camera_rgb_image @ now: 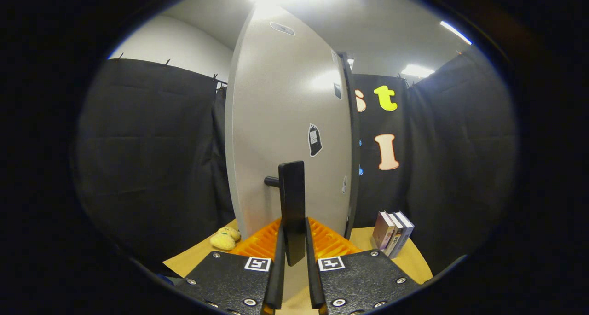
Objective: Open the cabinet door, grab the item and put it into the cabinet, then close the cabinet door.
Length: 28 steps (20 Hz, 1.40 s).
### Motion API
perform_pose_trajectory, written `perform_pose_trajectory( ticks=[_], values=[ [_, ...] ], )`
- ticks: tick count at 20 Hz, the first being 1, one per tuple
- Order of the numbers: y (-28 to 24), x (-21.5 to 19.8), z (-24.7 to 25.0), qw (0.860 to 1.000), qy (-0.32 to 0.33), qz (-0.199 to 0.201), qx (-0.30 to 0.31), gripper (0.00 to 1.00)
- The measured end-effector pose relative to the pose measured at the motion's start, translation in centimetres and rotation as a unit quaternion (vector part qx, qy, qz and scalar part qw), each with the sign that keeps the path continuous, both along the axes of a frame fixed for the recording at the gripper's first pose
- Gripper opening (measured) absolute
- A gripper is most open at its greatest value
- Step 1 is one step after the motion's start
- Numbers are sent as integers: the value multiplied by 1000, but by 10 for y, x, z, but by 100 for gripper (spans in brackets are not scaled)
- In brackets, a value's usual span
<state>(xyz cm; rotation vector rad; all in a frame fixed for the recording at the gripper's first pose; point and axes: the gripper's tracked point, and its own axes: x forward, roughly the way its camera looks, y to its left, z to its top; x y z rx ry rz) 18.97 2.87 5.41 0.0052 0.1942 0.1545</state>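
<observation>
The white cabinet door (285,121) stands right in front of me, swung partly out, with its dark edge on the right. Its black vertical handle (292,204) sticks out toward me. My gripper (293,234) is shut on that handle, one finger pressing on each side of its lower part. A small yellow plush toy (225,239) lies on the wooden table (193,257), left of the fingers and beside the door's lower left corner.
An orange ribbed tray (331,241) lies on the table just beyond the fingers, under the door. A few upright books (392,233) stand to the right of it. Black cloth walls close in the booth on both sides.
</observation>
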Motion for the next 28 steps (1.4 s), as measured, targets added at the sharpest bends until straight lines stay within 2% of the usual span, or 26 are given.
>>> perform_pose_trajectory(
  ticks=[7, 13, 17, 20, 23, 26, 28],
  values=[
    [-17, -7, -12, 1000, 20, -16, 12, 21],
    [-40, -11, -13, 998, 19, -51, 25, 20],
    [-64, -11, -11, 996, 7, -93, 7, 21],
    [-83, -17, -8, 992, 3, -128, -1, 14],
    [-101, -24, -6, 987, -1, -159, 3, 13],
    [-112, -34, 13, 983, -28, -183, 12, 13],
    [-107, -44, 40, 980, -73, -182, 21, 13]
  ],
)
